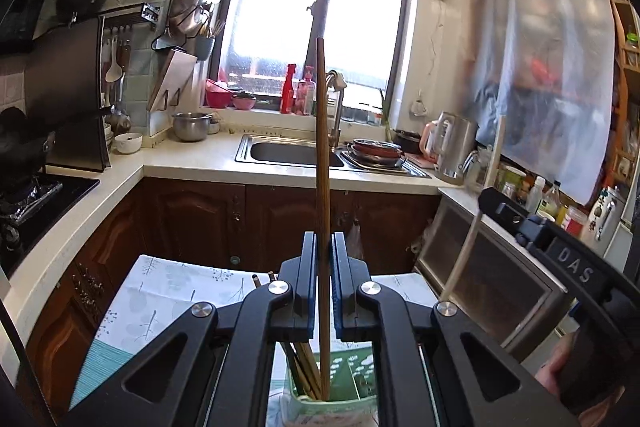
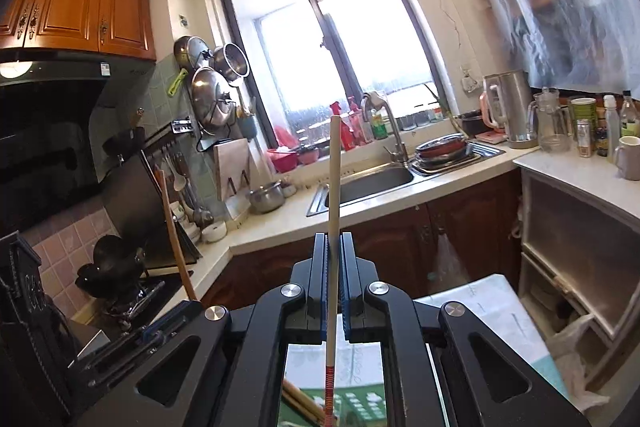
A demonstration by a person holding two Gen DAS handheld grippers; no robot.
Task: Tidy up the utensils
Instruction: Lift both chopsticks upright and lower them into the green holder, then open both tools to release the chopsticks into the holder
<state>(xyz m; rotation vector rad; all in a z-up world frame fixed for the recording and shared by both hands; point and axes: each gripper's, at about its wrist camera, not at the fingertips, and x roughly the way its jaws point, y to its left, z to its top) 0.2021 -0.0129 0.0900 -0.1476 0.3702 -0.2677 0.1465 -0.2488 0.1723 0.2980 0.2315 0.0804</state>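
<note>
The left hand-held gripper (image 1: pixel 323 247) clamps a brown chopstick (image 1: pixel 322 147), the right hand-held gripper (image 2: pixel 334 247) a white chopstick (image 2: pixel 334 187); either thin stick could pivot or slip.

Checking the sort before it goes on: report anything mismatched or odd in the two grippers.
The pair is mismatched: the left gripper is shut on a brown chopstick, the right gripper on a white chopstick with red bands. Both stand nearly upright above the green holder. Nothing spilled or broken.
</note>
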